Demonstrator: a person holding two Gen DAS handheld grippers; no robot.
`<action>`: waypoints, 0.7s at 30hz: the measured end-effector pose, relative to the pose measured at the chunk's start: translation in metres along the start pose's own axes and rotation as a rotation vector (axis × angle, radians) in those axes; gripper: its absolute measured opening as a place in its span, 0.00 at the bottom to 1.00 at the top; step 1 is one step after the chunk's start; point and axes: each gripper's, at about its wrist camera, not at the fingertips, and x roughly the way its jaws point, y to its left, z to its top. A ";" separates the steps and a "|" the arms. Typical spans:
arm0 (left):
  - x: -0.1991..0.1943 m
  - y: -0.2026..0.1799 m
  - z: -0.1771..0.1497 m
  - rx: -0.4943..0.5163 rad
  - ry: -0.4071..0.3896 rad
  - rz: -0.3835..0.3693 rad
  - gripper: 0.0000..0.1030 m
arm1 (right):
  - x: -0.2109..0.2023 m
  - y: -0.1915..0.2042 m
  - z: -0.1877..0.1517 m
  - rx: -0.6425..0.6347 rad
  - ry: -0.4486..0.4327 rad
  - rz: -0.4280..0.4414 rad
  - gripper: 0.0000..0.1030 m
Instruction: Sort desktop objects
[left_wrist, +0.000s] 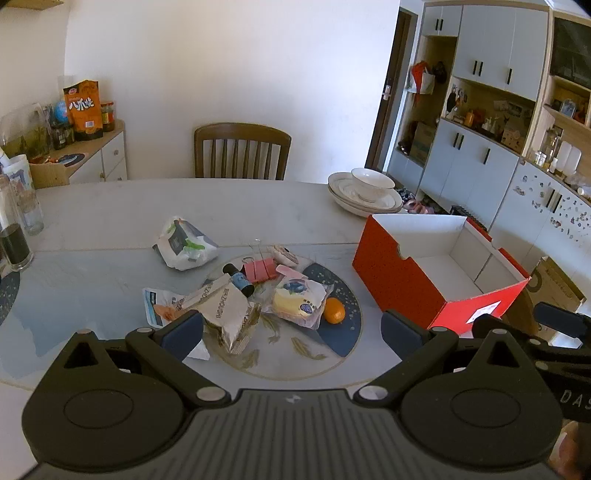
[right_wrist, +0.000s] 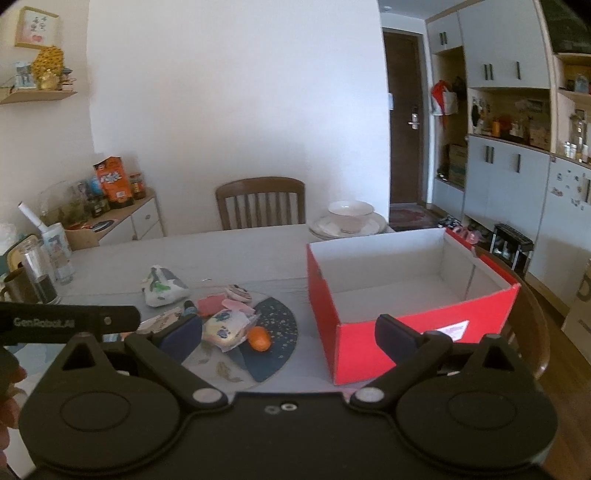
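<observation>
The pale table (left_wrist: 110, 206) carried an open red box (left_wrist: 399, 280) with a white inside on its right side, and left of it a loose pile lay on a round blue-patterned mat (left_wrist: 340, 332). The pile held a white crumpled bag (left_wrist: 184, 243), a silver packet (left_wrist: 229, 317), a wrapped cake (left_wrist: 299, 301), a pink binder clip (left_wrist: 260, 269), a small blue bottle (left_wrist: 240, 282) and an orange (left_wrist: 334, 311). The left hand-held gripper (left_wrist: 291, 328) and right hand-held gripper (right_wrist: 288, 338) both hovered spread wide, holding nothing.
</observation>
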 end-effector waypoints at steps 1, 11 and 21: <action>0.001 0.001 0.001 0.003 0.001 0.003 1.00 | 0.001 0.001 0.001 -0.003 0.001 0.008 0.97; 0.023 0.025 0.009 0.017 0.020 0.013 1.00 | 0.027 0.019 0.001 -0.002 0.033 0.026 0.97; 0.064 0.068 0.008 0.037 0.072 0.009 1.00 | 0.079 0.035 -0.011 -0.003 0.131 0.018 0.95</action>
